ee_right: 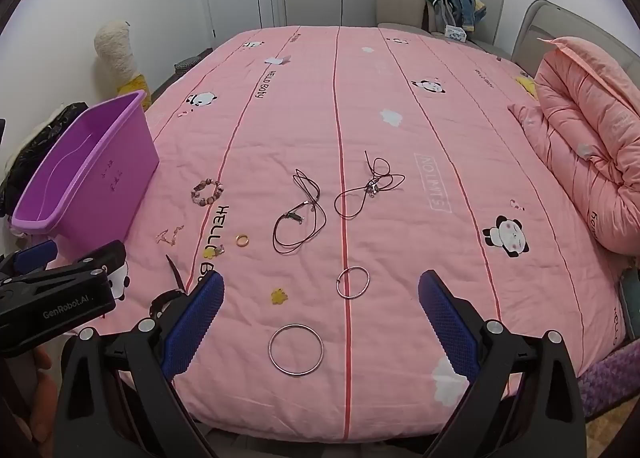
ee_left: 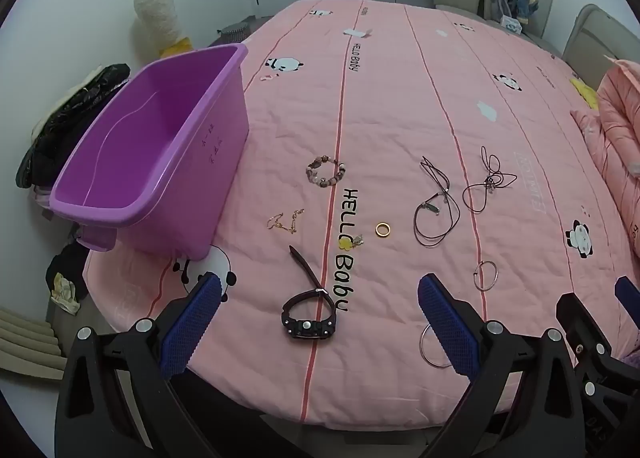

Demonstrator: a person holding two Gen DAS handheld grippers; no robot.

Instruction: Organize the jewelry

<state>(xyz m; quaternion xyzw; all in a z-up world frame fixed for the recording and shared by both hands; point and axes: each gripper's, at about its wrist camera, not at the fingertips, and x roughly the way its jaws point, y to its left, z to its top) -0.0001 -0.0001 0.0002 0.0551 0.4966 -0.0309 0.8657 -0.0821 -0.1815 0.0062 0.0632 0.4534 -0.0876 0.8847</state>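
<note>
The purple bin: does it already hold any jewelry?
No, the purple bin shows only its bare inside in the left wrist view, and the watch lies on the bed.

Left gripper and right gripper: black frames, blue textured finger pads, silver screws; "GenRobot.AI" lettering in white on left housing.

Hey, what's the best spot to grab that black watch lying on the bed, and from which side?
Grip the watch across its chunky case, coming straight down with the left gripper. The case stands proud of the bedspread, whereas the thin strap lies flat. The open fingers already bracket it.
</note>
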